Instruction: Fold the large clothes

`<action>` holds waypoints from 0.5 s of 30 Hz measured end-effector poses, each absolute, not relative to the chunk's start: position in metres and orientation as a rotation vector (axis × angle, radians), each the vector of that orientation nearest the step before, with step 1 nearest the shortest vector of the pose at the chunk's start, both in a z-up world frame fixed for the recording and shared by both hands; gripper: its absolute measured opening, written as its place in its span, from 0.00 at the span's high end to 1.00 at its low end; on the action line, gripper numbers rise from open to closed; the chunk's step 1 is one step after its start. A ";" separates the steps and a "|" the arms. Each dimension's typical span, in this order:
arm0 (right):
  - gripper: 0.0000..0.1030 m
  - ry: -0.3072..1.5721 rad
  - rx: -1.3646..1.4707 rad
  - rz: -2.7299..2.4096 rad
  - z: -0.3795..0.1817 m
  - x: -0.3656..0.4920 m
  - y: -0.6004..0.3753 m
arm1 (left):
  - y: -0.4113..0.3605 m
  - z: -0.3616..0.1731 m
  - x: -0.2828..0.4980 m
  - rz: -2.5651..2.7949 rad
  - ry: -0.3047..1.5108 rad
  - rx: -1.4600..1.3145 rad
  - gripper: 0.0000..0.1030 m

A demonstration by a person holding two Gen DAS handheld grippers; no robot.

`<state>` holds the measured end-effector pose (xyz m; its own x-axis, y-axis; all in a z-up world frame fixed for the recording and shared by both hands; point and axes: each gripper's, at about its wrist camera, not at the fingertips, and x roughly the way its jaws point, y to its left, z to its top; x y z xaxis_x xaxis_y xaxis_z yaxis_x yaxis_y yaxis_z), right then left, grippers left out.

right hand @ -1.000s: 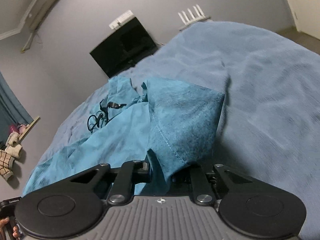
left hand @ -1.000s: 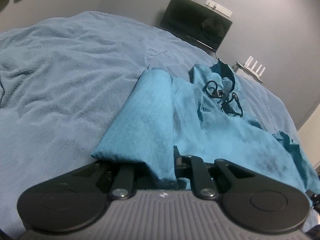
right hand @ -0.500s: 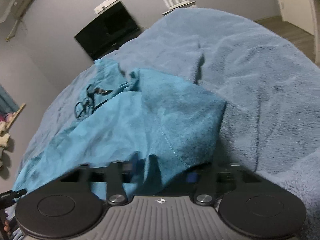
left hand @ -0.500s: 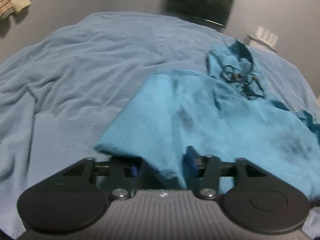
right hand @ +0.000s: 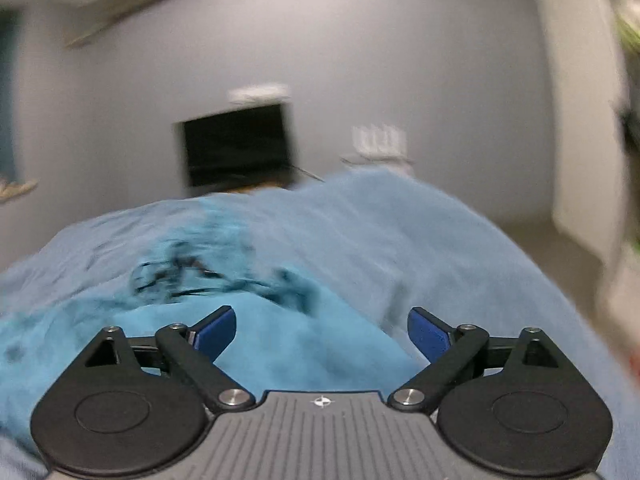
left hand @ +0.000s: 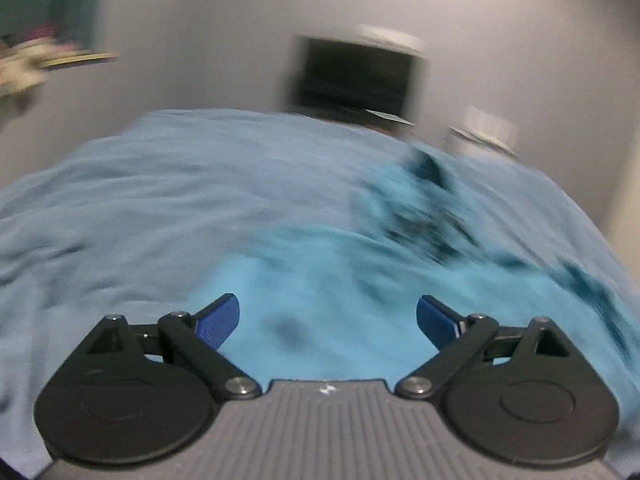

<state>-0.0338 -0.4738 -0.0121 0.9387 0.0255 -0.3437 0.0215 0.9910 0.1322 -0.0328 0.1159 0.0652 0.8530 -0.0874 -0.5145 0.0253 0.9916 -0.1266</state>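
A bright teal garment (left hand: 328, 280) lies on the bed, motion-blurred, its crumpled collar end with a dark cord (left hand: 424, 216) farther off. My left gripper (left hand: 327, 322) hangs above the garment's near edge, its jaws opening wide, nothing pressed between the blue pads (left hand: 218, 322). In the right wrist view the same garment (right hand: 256, 332) spreads to the left. My right gripper (right hand: 322, 330) is over its near right corner, jaws also opening, and the cloth lies below the pads (right hand: 428, 336) without being gripped.
A pale blue blanket (left hand: 140, 184) covers the whole bed (right hand: 420, 240). Past the bed's far end a dark screen (left hand: 356, 76) stands against the grey wall, with a white router (right hand: 378, 138) beside it. A shelf with items (left hand: 44, 60) is on the left wall.
Both grippers went from shut on the garment's folded edge to wide apart, letting the cloth drop. Both lifted and rolled level, so the wall and screen now fill more of each view.
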 end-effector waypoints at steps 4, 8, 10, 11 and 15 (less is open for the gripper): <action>0.05 0.414 0.013 0.241 -0.012 -0.024 -0.426 | 0.062 0.046 -0.025 -0.249 0.642 -0.034 0.07; 0.13 0.555 0.003 0.401 -0.032 -0.004 -0.392 | 0.036 0.021 -0.018 -0.310 0.763 0.019 0.07; 0.15 0.649 -0.008 0.438 -0.048 0.005 -0.382 | 0.037 0.003 -0.015 -0.311 0.865 0.023 0.07; 0.15 0.713 -0.019 0.457 -0.060 0.007 -0.380 | 0.036 -0.003 -0.015 -0.318 0.895 0.036 0.07; 0.15 0.776 -0.022 0.475 -0.085 0.007 -0.382 | 0.026 -0.008 -0.016 -0.325 0.919 0.115 0.04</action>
